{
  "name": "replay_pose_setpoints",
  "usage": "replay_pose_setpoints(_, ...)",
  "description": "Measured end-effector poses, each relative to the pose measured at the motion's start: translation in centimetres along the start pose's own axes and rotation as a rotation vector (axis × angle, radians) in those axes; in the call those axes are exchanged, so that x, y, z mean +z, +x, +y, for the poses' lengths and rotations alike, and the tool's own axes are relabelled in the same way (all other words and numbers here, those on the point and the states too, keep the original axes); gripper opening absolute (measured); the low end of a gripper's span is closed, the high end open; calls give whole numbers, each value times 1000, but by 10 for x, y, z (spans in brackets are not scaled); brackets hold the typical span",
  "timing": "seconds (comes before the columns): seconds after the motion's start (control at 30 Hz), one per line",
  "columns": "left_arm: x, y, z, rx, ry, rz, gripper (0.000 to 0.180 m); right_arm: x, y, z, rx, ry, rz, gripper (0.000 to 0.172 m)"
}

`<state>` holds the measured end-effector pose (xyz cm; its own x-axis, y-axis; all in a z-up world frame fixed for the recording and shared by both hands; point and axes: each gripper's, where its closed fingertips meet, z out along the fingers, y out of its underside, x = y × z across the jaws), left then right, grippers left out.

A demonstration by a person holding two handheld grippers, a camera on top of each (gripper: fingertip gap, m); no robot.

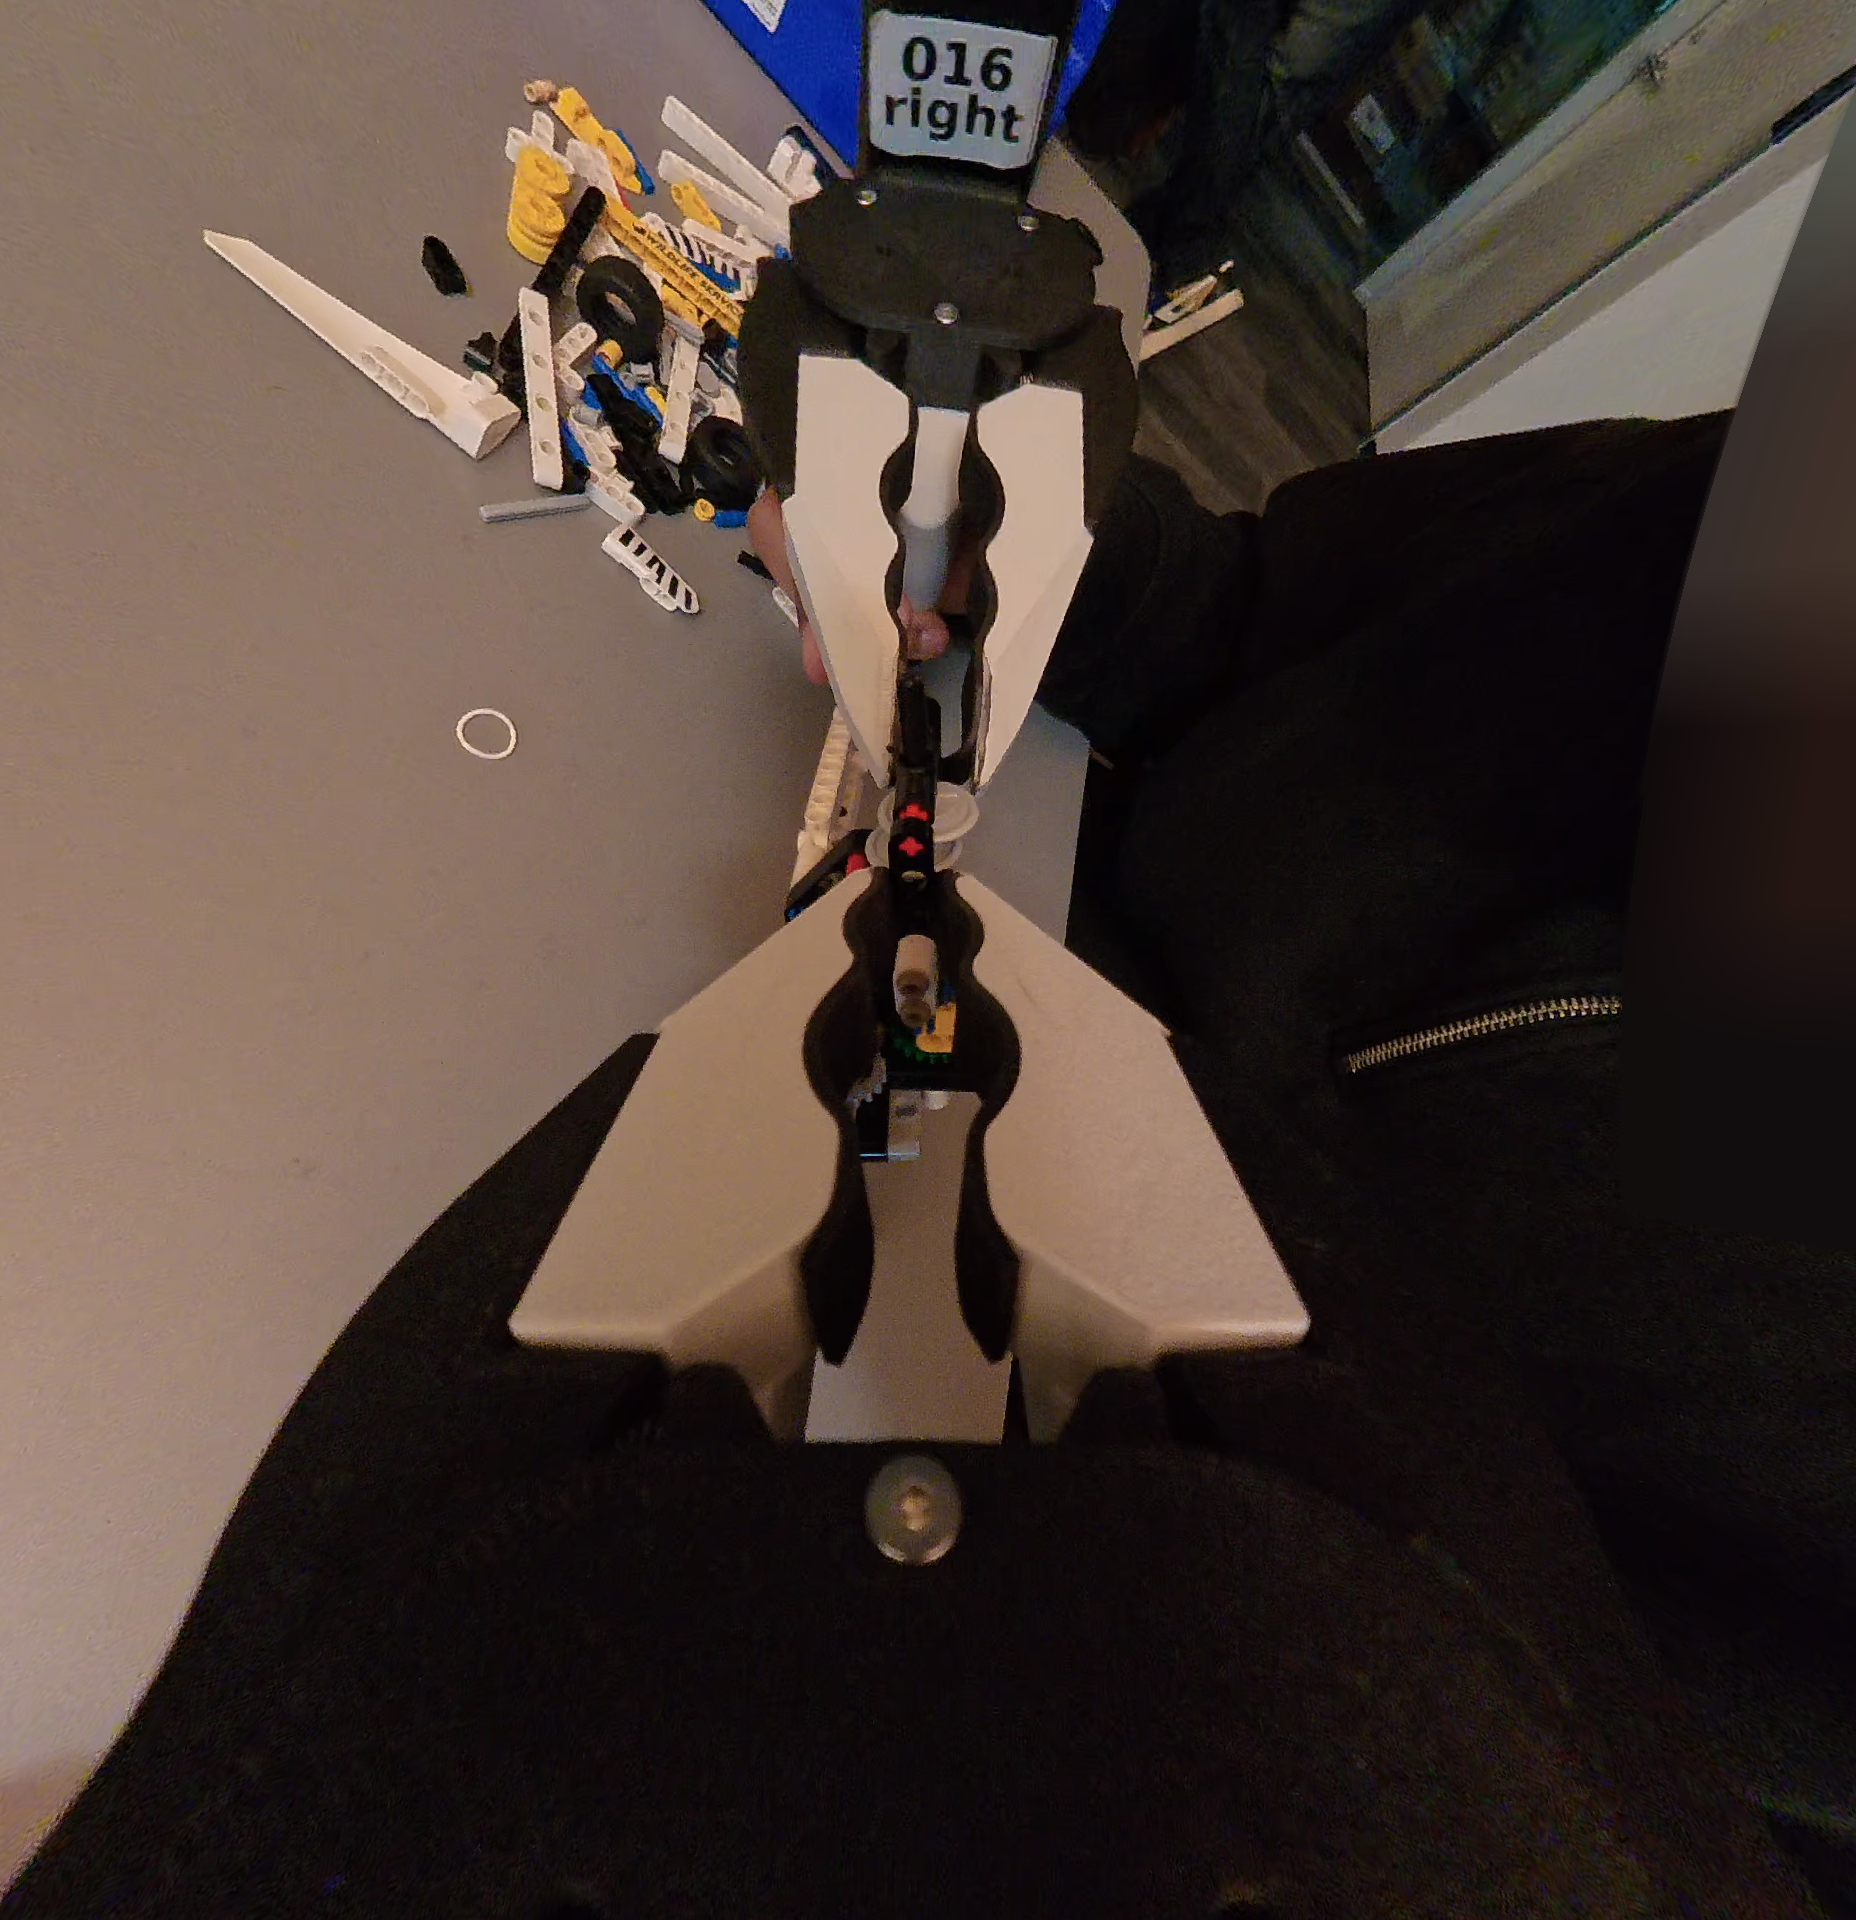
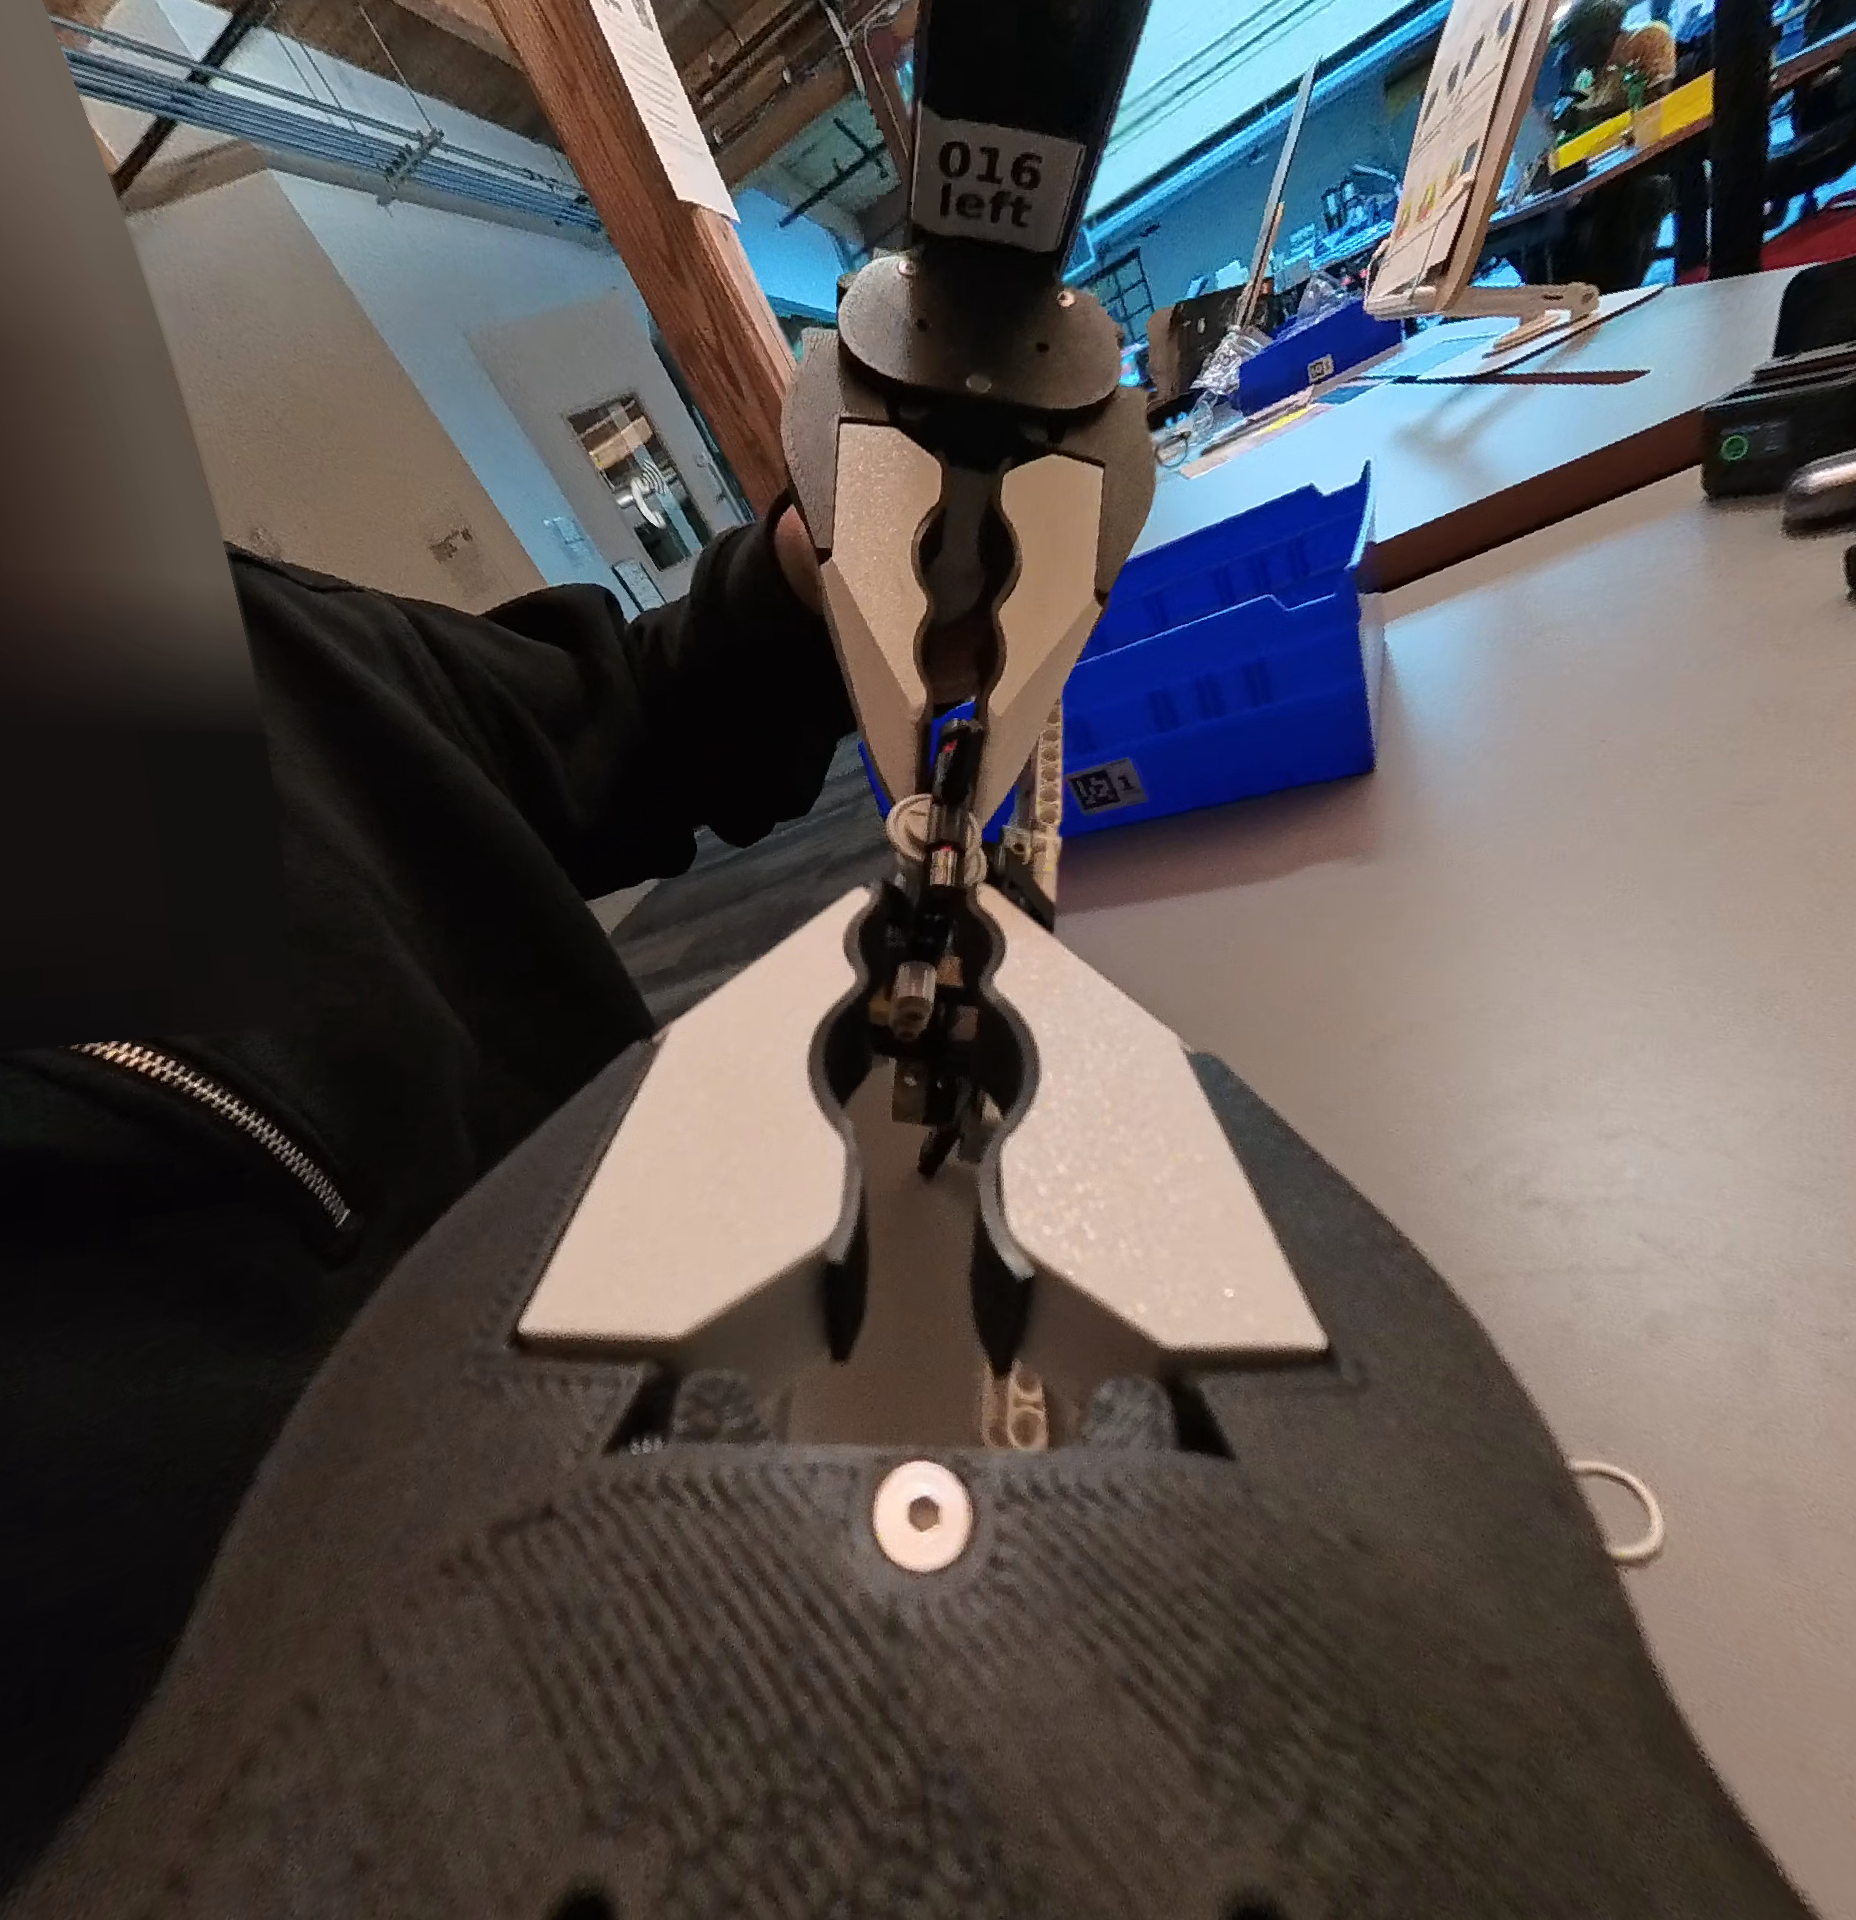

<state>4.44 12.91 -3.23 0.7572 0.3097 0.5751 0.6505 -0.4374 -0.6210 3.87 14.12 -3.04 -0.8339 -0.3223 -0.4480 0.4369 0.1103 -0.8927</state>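
A small black brick-built assembly (image 1: 911, 847) with red pins and pale round discs hangs above the grey table (image 1: 228, 935), spanning both grippers. My left gripper (image 1: 908, 883) is shut on its near end; a tan pin and coloured gears show between the fingers. My right gripper (image 1: 929, 764) comes in from the far side, tip to tip with the left, and is shut on the other end. In the right wrist view the same assembly (image 2: 945, 831) runs from my right gripper (image 2: 929, 899) to the left gripper (image 2: 950, 784). A white holed beam structure (image 2: 1049, 790) stands just behind.
A pile of loose white, yellow, black and blue parts (image 1: 633, 312) lies at the far left, with a long white tapered panel (image 1: 363, 348) beside it. A white ring (image 1: 485, 734) lies alone on the table. A blue bin (image 2: 1236, 665) stands behind. A person's black jacket (image 1: 1423, 831) is alongside.
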Motion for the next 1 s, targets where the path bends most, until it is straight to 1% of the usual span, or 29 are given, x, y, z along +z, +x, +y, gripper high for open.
replay_pose_setpoints(0.17,3,-1,5,-3,-12,18,6,4,2,1,26,8,-2,10)
replay_pose_setpoints(0.23,3,-4,5,-13,7,17,5,5,5,3,32,3,18,9)
replay_pose_setpoints(0.47,-2,-21,6,-37,84,-78,7,3,18,12,140,-8,72,6)
replay_pose_setpoints(0.57,-2,-27,14,-66,71,-70,6,7,22,22,164,-41,85,7)
replay_pose_setpoints(0.73,1,-31,17,-94,85,-22,6,9,25,28,215,-29,70,7)
replay_pose_setpoints(0.87,11,-39,25,-93,42,-51,6,7,32,39,234,-37,81,10)
replay_pose_setpoints(1.0,14,-34,25,-91,47,-40,6,-7,37,20,230,78,96,18)
